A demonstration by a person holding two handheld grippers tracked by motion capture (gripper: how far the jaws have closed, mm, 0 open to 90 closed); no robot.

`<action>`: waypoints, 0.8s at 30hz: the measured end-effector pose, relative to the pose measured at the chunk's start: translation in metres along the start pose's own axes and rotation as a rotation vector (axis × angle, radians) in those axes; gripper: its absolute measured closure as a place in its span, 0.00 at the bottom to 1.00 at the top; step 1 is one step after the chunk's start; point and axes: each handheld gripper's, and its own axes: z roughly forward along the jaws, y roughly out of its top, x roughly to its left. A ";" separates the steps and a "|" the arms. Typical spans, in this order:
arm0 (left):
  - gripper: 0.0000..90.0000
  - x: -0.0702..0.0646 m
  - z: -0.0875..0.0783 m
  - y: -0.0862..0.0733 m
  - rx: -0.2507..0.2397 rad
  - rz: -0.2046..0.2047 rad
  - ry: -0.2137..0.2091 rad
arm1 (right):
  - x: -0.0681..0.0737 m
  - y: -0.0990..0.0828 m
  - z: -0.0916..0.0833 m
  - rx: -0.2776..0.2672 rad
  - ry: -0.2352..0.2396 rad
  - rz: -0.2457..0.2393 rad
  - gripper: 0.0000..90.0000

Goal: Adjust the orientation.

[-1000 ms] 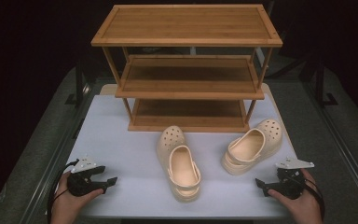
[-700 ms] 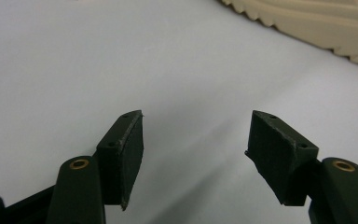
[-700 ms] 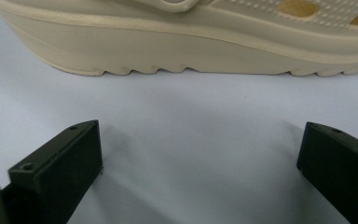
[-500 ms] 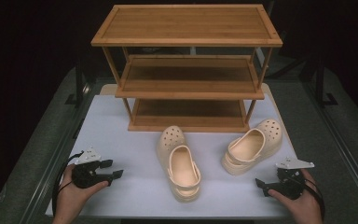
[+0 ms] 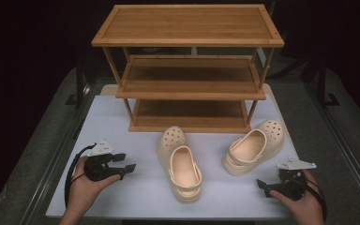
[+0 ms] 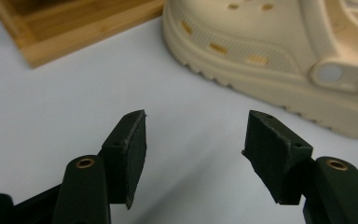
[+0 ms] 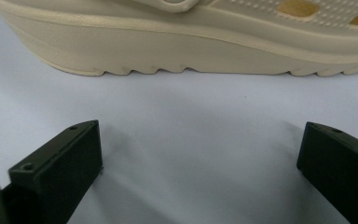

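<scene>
A: 2 clogs are lying on the white table (image 5: 136,197), in front of 1 bamboo rack (image 5: 187,70) with 3 shelves, all bare. What is changing between this moment and the earlier high views?

B: Left gripper (image 5: 130,167) is the 1 thing moving. Against the pictures from a second ago, it is sitting farther in from the table's left edge and nearer the left clog (image 5: 180,164), and its jaws have just been closing a little. They are still standing apart with nothing between them; in the left gripper view the pads (image 6: 131,154) are framing bare table, with the clog's side (image 6: 261,56) just ahead and to the right.

A: And the right gripper (image 5: 261,184)?

B: It is resting in the same spot as before, low at the right front of the table. Its jaws are spread wide and empty, and the right gripper view is looking along them at the sole of the right clog (image 7: 177,51), which is lying near but not touching.

A: What does that mean for the work?

B: Judging from the approach, the left hand is starting a reach for the left clog, probably to lift it onto the rack. No clog is being gripped yet, so the job is at its very beginning.

A: Where are the clogs lying exactly?

B: Left clog is pointing its toe at the rack's bottom shelf, heel toward the person. Right clog (image 5: 253,146) is lying angled, toe up and to the right, well apart from the first.

A: Full count?

B: 2 clogs, 1 rack, 3 shelves, 2 grippers, 2 hands.
</scene>
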 end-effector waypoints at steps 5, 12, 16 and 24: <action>0.43 -0.012 0.009 0.017 -0.012 0.032 -0.030 | 0.000 0.000 0.000 -0.001 -0.001 -0.002 0.00; 0.43 -0.032 0.028 0.035 -0.016 0.066 -0.090 | 0.000 0.000 0.000 -0.001 0.000 -0.001 0.00; 0.43 -0.043 0.040 0.044 -0.016 0.084 -0.114 | 0.000 0.000 0.000 0.000 -0.001 0.000 0.00; 0.43 -0.056 0.063 0.062 -0.014 0.104 -0.138 | 0.000 0.000 0.000 -0.002 -0.001 -0.002 0.00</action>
